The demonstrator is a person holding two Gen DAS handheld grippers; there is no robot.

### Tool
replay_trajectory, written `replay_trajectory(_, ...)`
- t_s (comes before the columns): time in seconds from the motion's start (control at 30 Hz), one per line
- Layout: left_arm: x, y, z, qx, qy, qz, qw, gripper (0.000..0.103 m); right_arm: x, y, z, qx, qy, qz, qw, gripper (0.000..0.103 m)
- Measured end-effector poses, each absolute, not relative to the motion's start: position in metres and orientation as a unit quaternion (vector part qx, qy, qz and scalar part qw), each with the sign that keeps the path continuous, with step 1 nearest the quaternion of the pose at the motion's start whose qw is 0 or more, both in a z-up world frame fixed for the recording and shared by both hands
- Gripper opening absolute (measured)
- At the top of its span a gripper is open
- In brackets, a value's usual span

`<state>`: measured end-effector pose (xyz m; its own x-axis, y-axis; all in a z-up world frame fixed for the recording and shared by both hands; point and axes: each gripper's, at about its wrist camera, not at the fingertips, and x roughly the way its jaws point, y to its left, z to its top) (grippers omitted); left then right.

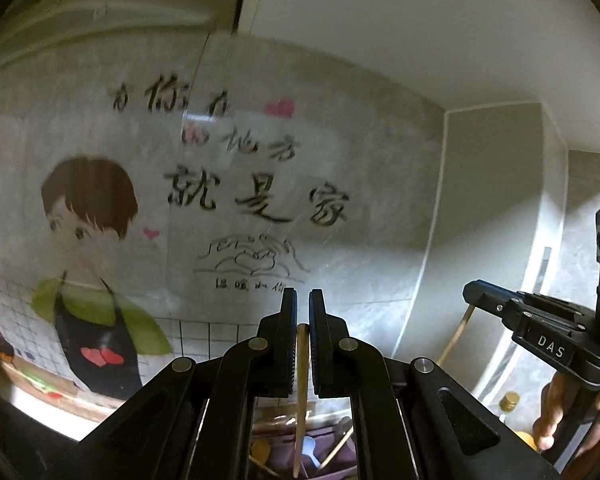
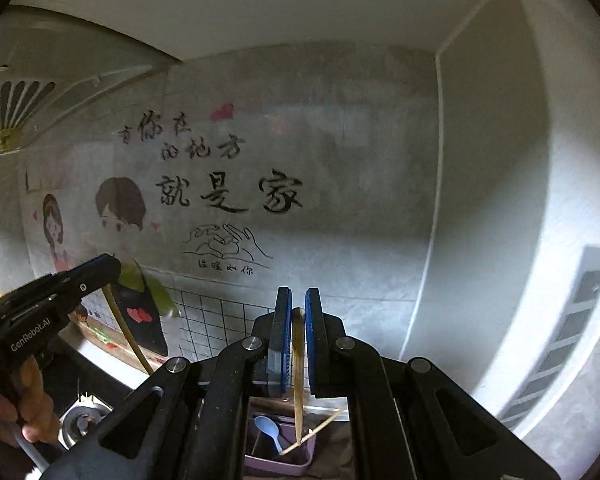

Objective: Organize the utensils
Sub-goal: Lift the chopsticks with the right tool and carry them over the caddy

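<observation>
My left gripper (image 1: 303,308) is shut on a wooden chopstick (image 1: 301,392) that hangs down between its fingers. My right gripper (image 2: 298,304) is shut on a second, darker chopstick (image 2: 298,372); its tip reaches down into a purple utensil box (image 2: 278,466). The box holds a light blue spoon (image 2: 267,430) and a thin wooden stick (image 2: 316,432). In the left wrist view the box (image 1: 284,454) lies below the fingers with a white spoon (image 1: 310,446) and wooden utensils. Each gripper shows in the other's view, the right one (image 1: 474,292) and the left one (image 2: 106,264), both lifted high above the box.
A tiled wall with a cartoon couple sticker (image 2: 120,208) and black calligraphy faces both cameras. A range hood (image 2: 16,96) hangs at upper left. A sink drain (image 2: 82,420) is at lower left. A bottle with a gold cap (image 1: 508,402) stands at lower right.
</observation>
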<state>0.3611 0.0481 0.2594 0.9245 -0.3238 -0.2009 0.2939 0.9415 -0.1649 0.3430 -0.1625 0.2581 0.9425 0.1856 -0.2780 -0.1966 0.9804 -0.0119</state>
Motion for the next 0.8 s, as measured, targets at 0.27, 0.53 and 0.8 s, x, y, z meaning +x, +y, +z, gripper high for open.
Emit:
replay_trajectory(0.27,0.421,0.057,0.203,-0.104,0.163,-0.147,0.97,0.006,0.396,-0.156,0.205,-0.004,0.189,0.108,0.976,0.005)
replay_trajectory(0.53,0.461,0.046,0.141,-0.104,0.225,-0.141,0.958,0.006,0.435,-0.154,0.153,0.001,0.242,0.111,0.964,0.005)
replay_trajectory(0.8,0.477,0.034,0.092,-0.105,0.285,-0.144,0.942,0.006,0.46,-0.16,0.104,0.009,0.297,0.109,0.949,0.006)
